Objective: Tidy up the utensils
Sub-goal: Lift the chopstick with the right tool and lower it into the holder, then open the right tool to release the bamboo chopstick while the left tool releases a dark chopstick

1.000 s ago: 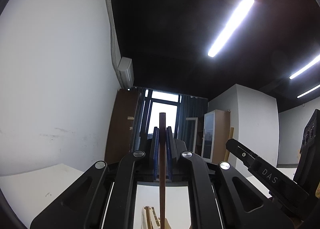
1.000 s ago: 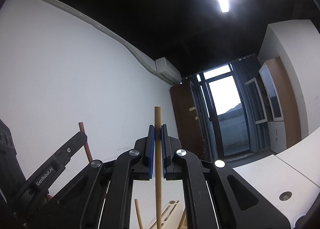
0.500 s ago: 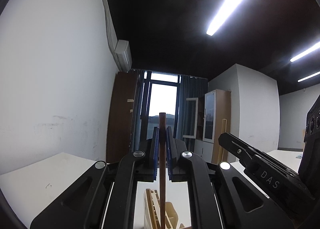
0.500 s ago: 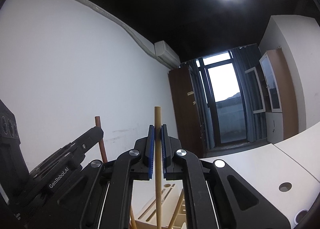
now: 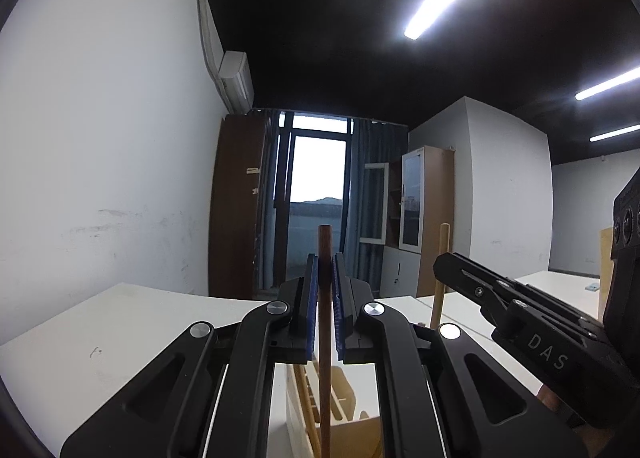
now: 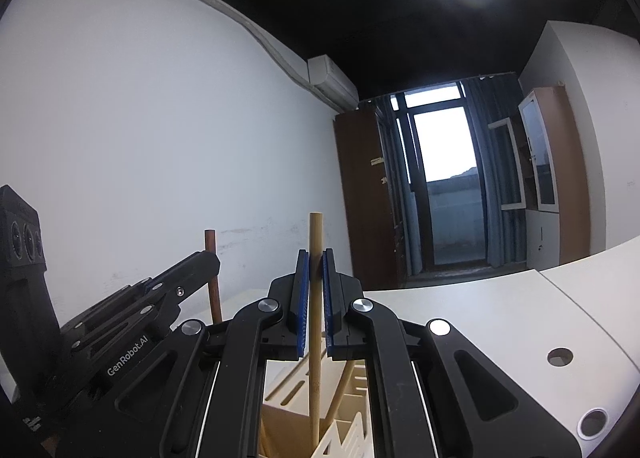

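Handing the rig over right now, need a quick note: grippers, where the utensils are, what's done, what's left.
Left gripper: shut on the dark wooden handle, held upright.
Right gripper: shut on the light wooden handle, also upright.
Both handles hang side by side above the pale wooden holder, which stands on the white table; their lower ends are hidden behind the grippers, so I cannot tell if they are in the slots yet.
At least one more handle leans in the holder.
Done: both utensils picked up and brought over the holder.
Left: seat each one in the holder, release, pull clear.
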Motion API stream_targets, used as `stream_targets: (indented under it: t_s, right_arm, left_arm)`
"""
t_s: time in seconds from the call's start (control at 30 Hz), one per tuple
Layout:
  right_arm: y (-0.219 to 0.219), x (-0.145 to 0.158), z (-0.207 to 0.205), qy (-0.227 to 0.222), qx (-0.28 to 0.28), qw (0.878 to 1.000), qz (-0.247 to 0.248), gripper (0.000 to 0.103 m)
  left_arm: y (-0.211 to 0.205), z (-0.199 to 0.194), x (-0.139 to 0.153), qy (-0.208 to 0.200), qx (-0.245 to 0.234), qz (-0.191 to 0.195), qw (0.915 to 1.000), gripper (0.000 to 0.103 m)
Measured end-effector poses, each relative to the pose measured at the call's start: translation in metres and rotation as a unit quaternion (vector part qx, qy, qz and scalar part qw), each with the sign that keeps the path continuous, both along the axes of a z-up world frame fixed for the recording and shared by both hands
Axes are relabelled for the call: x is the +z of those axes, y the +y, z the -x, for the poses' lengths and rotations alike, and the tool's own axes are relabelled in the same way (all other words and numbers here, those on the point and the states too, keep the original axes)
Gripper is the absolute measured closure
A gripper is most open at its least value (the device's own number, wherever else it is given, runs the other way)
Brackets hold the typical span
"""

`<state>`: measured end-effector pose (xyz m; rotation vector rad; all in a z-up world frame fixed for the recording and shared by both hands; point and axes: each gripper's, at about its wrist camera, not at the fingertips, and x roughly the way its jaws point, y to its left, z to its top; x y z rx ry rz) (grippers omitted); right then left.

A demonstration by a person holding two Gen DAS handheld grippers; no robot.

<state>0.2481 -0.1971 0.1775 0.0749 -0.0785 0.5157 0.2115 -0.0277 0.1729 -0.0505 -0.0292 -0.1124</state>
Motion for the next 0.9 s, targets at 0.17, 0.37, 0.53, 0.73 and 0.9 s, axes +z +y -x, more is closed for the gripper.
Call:
stream_targets:
  t_s: [0.17,0.37,0.53,0.73,0.9]
  right_arm:
    - [0.004,-0.006,0.002,0.004,0.001,1.000,0.017,0.096]
    - [0.003,-0.013,0.004,0.017,0.004,0.999,0.027,0.096]
    - [0.003,-0.018,0.008,0.022,0.002,0.999,0.038,0.096]
    - [0.004,-0.024,0.009,0.035,0.000,0.998,0.047,0.095]
    - [0.002,-0.028,0.007,0.045,-0.002,0.998,0.045,0.093]
  left_arm:
    - [0.002,0.003,-0.005,0.008,-0.010,-0.006,0.9999,0.097]
    - [0.014,0.003,-0.007,0.029,-0.025,0.010,0.9992,0.097]
    - [0.015,0.006,-0.011,0.038,-0.027,0.007,0.9989,0.097]
    - [0.017,0.009,-0.011,0.042,-0.025,0.005,0.9988,0.096]
    - [0.021,0.010,-0.009,0.041,-0.029,0.007,0.9987,0.086]
